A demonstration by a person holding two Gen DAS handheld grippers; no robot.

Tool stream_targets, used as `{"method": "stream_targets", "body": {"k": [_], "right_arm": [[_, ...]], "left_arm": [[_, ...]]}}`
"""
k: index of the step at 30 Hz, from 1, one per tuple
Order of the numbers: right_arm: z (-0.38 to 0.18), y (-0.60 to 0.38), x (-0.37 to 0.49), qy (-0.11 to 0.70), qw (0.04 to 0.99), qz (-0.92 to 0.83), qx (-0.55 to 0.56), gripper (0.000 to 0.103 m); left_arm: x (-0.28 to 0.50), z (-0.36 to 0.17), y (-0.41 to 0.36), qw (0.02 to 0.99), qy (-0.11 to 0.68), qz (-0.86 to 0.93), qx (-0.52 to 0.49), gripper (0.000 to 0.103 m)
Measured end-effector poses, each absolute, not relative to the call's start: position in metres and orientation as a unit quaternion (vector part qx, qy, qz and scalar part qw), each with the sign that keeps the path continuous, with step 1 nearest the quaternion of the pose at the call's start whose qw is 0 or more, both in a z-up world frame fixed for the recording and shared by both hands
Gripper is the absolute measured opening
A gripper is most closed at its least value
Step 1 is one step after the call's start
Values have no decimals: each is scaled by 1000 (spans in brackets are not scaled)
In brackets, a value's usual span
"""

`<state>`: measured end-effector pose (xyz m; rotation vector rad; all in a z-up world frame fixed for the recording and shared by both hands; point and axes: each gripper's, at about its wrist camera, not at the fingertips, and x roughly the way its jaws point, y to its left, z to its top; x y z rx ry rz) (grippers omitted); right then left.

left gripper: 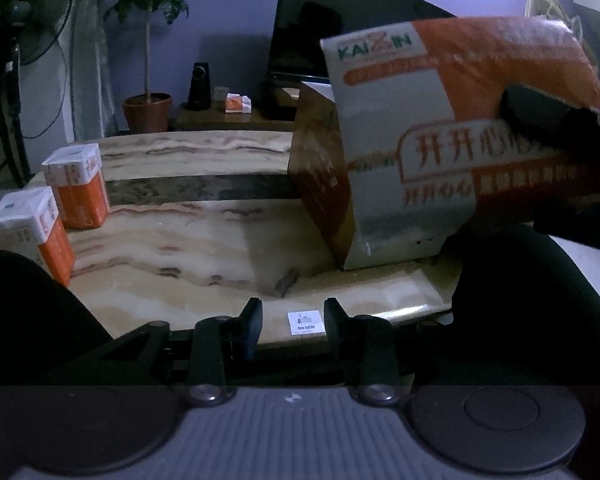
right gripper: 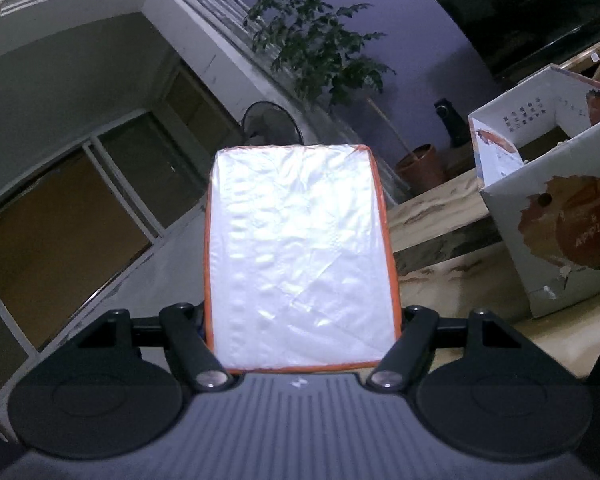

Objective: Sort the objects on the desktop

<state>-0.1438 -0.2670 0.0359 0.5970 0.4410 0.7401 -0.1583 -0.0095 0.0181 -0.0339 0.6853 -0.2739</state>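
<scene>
The right claw (right gripper: 302,344) is clamped wide on an orange-and-white plastic-wrapped tissue pack (right gripper: 300,256), its jaws on the pack's 2 side edges, held in the air beside the open printed cardboard box (right gripper: 556,216). Soft wrap could slip or snag the box rim. The left claw (left gripper: 292,322) hovers partly open and empty over the marbled counter (left gripper: 188,240), 2 more orange-and-white tissue packs (left gripper: 78,186) standing well to its left.

The left gripper (left gripper: 291,322) hangs low over the near edge of the table (left gripper: 204,240), angled down, its 2 fingers partly apart with nothing between them. The right gripper (right gripper: 302,332), rolled sideways above the table, clamps a tissue pack (right gripper: 300,248).
</scene>
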Motion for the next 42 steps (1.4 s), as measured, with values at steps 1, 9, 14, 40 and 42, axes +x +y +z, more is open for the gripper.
{"method": "stream_targets", "body": {"k": [1,9,14,40,42], "right_arm": [[35,-267,-144,213,864,355,285,73],[30,-259,-145,233,852,381,273,73],[29,-255,-148,239,849,393,262,73],[32,-251,-155,265,825,440,238,74],[32,-251,-154,269,823,439,238,75]], "left_arm": [[-158,18,-9,933,334,-134,-18,34],[-159,20,-6,935,329,-131,-28,34],[-159,21,-4,935,328,-130,-33,34],[-156,20,0,935,333,-114,-42,34],[-157,21,0,935,332,-117,-44,34]]}}
